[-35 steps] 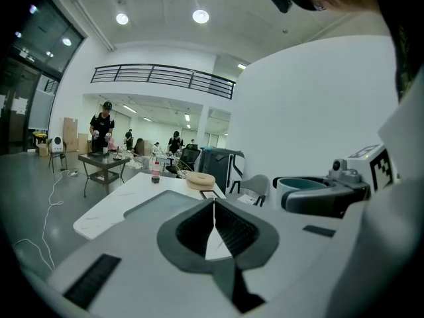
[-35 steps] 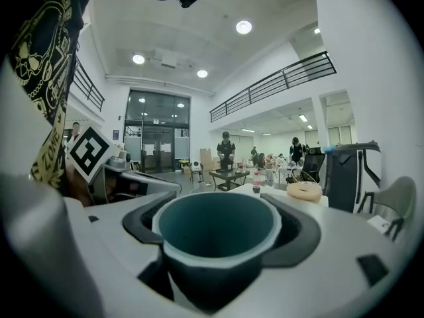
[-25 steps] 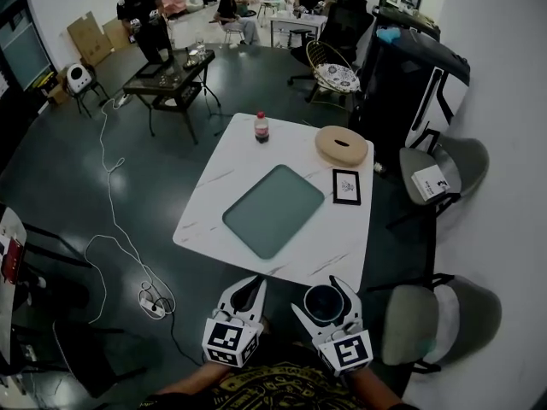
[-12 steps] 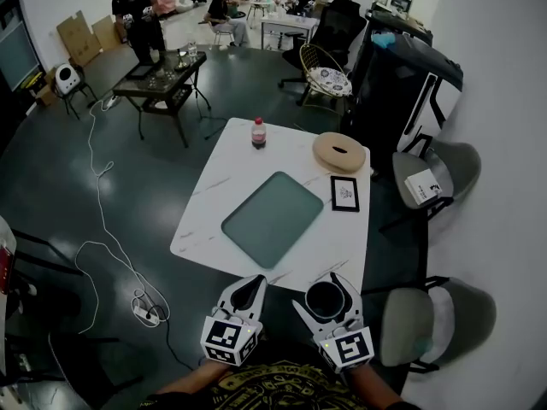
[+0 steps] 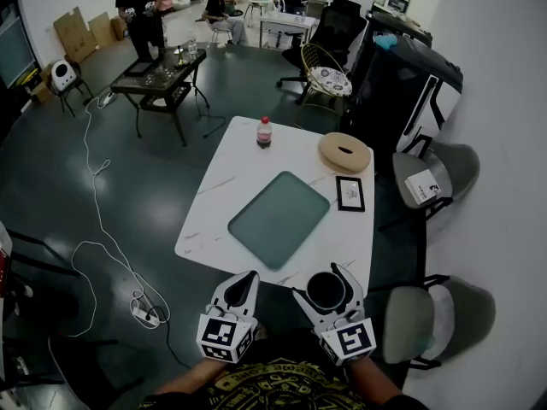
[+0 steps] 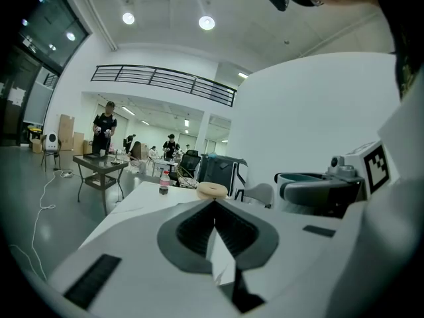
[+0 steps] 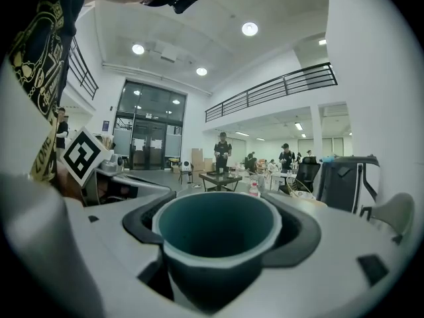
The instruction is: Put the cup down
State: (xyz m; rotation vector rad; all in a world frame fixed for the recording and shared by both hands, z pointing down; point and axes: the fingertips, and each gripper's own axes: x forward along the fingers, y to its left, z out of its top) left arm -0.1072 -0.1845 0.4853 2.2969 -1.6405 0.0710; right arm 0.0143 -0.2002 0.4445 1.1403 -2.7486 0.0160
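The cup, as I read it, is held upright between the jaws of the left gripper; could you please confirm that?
Not quite: the cup is held upright between the jaws of the right gripper, not the left gripper, whose jaws are shut and empty. The right gripper view shows this.

Bright ceiling lamps (image 6: 206,22) overhead (slightly glaring); fisheye bending, dark vignetted corners.

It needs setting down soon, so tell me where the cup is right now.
The cup is clamped in the right gripper, low and right of centre in the head view, at the white table's near edge, short of the green tray.
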